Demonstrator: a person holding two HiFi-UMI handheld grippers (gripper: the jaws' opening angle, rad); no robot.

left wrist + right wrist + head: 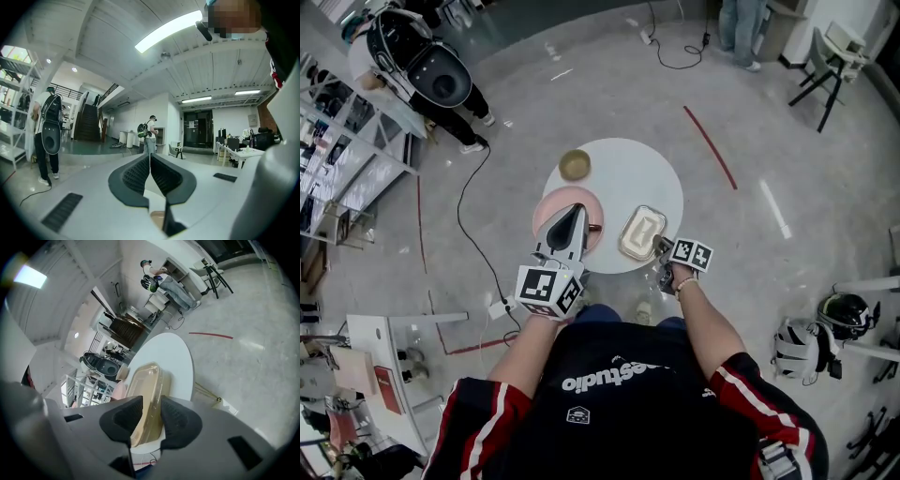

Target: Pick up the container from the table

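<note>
Your right gripper clamps the near end of the container on the round table; your left gripper, jaws together and empty, hangs over the pink plate.

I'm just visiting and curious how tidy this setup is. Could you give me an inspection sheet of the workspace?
Surface: round white table on a grey floor.
Job's things: clear container near the table's front edge.
Clutter: bowl, pink plate.
Tools: left tool shut, empty, above the plate; right tool has the container's near end between its jaws, grip unclear.
Cables: black cable on the floor left of the table.
Surroundings: people, chair, helmet.
</note>
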